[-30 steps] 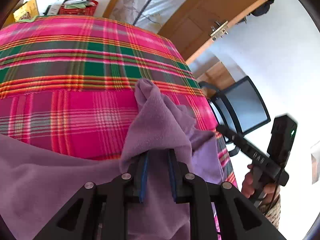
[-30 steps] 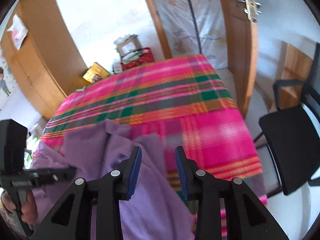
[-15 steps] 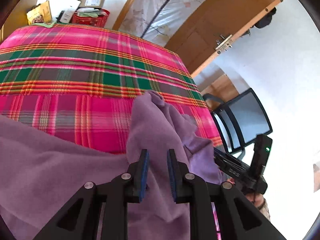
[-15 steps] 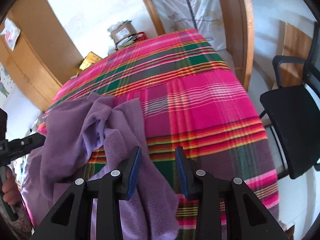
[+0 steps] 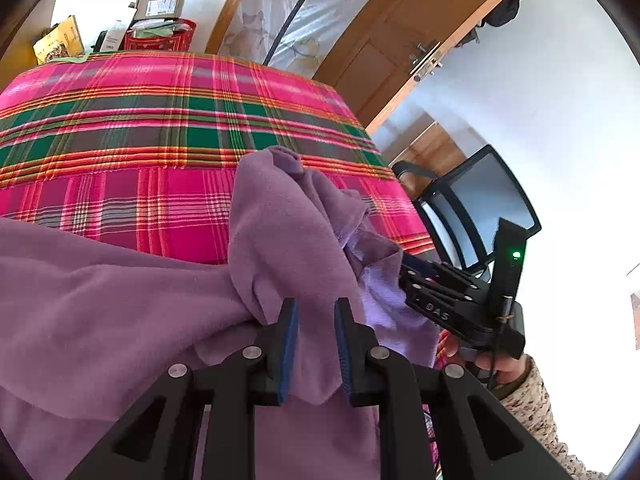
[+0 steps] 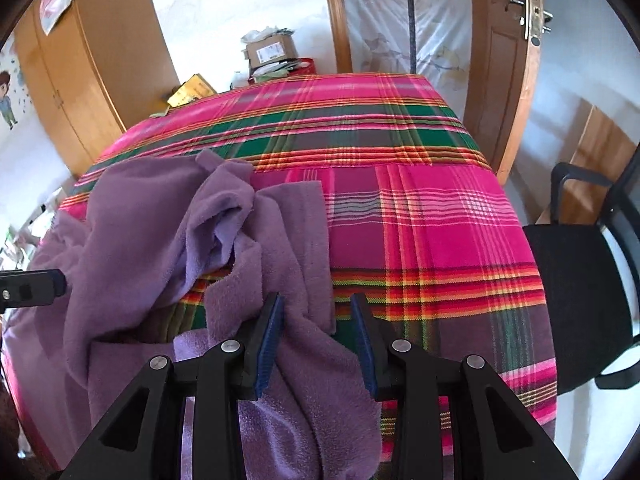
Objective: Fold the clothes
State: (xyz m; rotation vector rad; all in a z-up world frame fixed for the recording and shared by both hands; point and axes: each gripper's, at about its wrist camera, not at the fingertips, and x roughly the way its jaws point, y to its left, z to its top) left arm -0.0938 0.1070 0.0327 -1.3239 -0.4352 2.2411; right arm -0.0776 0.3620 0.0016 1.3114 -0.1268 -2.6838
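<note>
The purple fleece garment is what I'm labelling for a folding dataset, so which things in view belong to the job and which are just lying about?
Part of the job:
- purple fleece garment
- left gripper, clamped on a bunch of it
- right gripper, jaws open around a fold
- plaid-covered table it lies on

Just lying about:
- cardboard box
- red basket
- yellow packet
- black chair

White walls, wooden door, wardrobe, black chair.

Home bedroom, plaid-covered bed, wooden wardrobe, door
</note>
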